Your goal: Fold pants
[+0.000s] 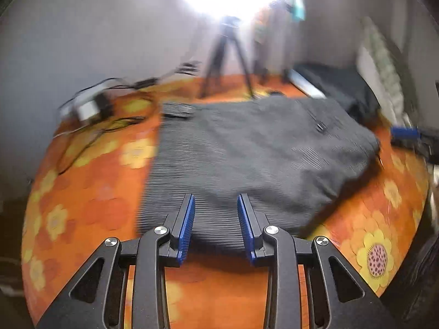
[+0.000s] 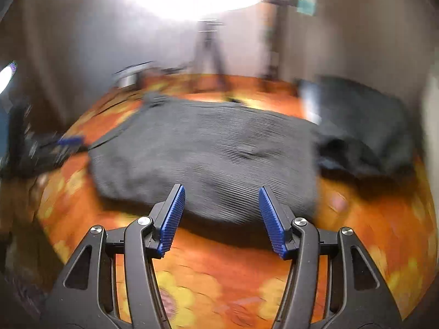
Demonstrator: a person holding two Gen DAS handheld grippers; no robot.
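Dark grey ribbed pants (image 1: 247,159) lie folded in a flat bundle on an orange flowered cloth (image 1: 90,200). My left gripper (image 1: 216,201) hangs over the near edge of the pants with its blue pads apart and nothing between them. In the right wrist view the same pants (image 2: 208,153) spread across the middle. My right gripper (image 2: 221,193) stands open just above their near edge, holding nothing. Both views are blurred by motion.
A tripod (image 1: 227,57) stands at the back under a bright light. Cables and a small box (image 1: 90,107) lie at the back left. Another dark garment (image 2: 365,134) is heaped to the right of the pants. The right gripper's blue pad (image 1: 406,131) shows at the right.
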